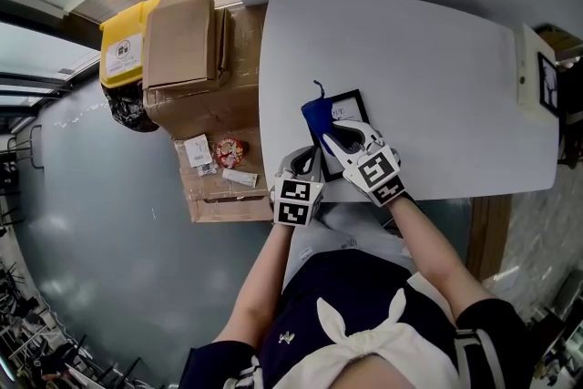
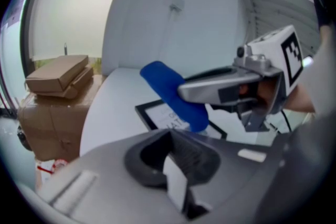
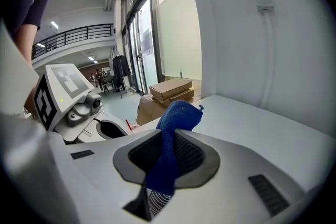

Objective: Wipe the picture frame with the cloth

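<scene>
- Right gripper (image 1: pixel 330 139): enters from 5 o'clock in the head view. Its jaws are clamped on the cloth (image 3: pixel 176 118), which runs down between them and stands up in a fold beyond their tips.
- Left gripper (image 2: pixel 176 165): sits at the desk's near edge, at about 7 o'clock of the picture frame (image 1: pixel 349 109). Its jaws are drawn together, and nothing can be made out between them. Its marker cube hangs off the desk edge toward the person.
- Desk (image 1: pixel 428 68): a white top with rounded corners. The frame and both grippers are grouped at its 7 o'clock part, close to the near edge.
- Cardboard boxes (image 1: pixel 187 41): stacked off the desk at about 10 o'clock of the frame, well apart from it.
- Picture frame: a black border around a white sheet with print too small to read. It lies flat on the desk, with its 1 o'clock corner clear.
- Cloth: blue, bunched into a thick roll. In the head view it covers the frame's 8 o'clock side. In the left gripper view its lower end meets the frame's face, just under the right gripper's jaws.
</scene>
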